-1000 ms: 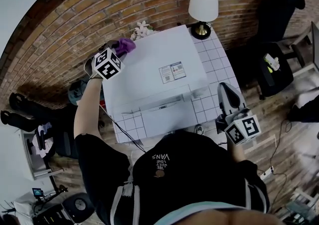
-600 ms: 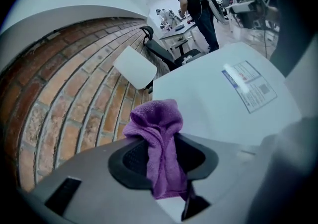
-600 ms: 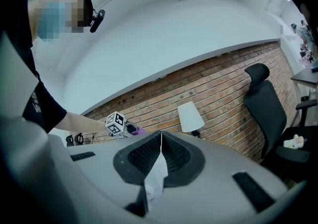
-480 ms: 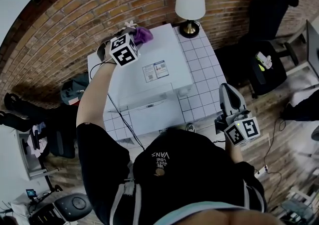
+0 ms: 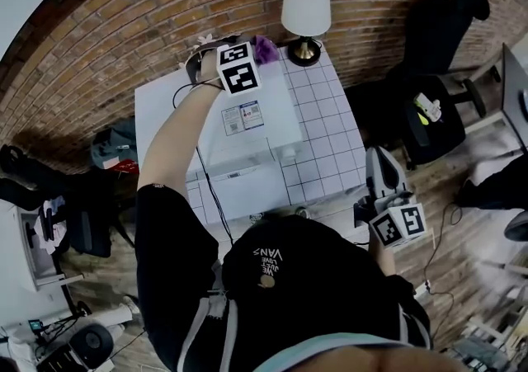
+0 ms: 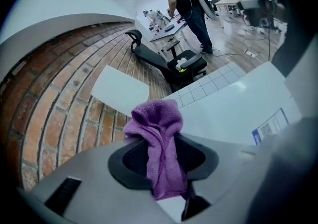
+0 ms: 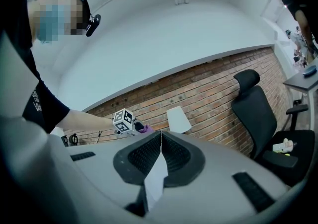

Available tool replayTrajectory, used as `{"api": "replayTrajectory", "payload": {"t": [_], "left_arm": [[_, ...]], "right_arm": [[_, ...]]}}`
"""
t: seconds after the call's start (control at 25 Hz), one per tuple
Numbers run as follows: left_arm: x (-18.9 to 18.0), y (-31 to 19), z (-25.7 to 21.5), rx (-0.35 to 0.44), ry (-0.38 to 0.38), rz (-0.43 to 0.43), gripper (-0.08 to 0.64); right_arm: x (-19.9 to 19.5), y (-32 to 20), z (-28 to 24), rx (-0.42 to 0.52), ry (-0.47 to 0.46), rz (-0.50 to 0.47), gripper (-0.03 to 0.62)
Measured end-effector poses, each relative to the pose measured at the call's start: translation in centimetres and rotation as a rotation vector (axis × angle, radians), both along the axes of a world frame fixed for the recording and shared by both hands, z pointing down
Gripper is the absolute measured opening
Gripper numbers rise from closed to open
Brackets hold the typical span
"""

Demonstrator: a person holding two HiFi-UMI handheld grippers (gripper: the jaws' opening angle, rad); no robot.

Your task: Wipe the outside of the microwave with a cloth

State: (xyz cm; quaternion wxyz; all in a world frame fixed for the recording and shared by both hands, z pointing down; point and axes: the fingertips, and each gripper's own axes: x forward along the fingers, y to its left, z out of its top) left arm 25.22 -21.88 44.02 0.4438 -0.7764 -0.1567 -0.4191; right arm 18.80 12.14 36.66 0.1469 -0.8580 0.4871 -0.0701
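We have the left gripper (image 6: 161,156) clamped on the purple cloth (image 6: 158,133) at the back top edge of the white microwave (image 5: 247,135) — the right gripper (image 7: 160,141), jaws together, hangs well apart.

**Purple cloth up on the microwave**

The left gripper (image 5: 250,58) reaches far out over the white microwave (image 5: 247,127). A purple cloth (image 5: 265,49) is at its tip, by the back corner of the top, near the lamp (image 5: 305,7). The right gripper (image 5: 381,162) is low down beside the tiled table (image 5: 323,133).
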Motion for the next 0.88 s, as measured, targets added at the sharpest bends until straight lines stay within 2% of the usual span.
{"api": "replayTrajectory", "payload": {"t": [0.2, 0.36, 0.56, 0.88], "left_arm": [[0.4, 0.9, -0.3, -0.024, 0.006, 0.009, 0.141], [-2.1, -0.7, -0.7, -0.020, 0.006, -0.005, 0.141], [-10.6, -6.6, -1.4, 0.002, 0.004, -0.102, 0.141], [-27.5, -16.6, -1.3, 0.029, -0.024, -0.371, 0.141]], "right_arm": [[-0.1, -0.2, 0.0, 0.001, -0.007, -0.006, 0.005], [-0.5, -1.8, -0.2, 0.005, -0.003, -0.041, 0.004], [-2.2, -6.3, -0.5, 0.014, 0.008, -0.150, 0.005], [-6.2, -14.2, -0.6, 0.021, 0.017, -0.343, 0.004]]}}
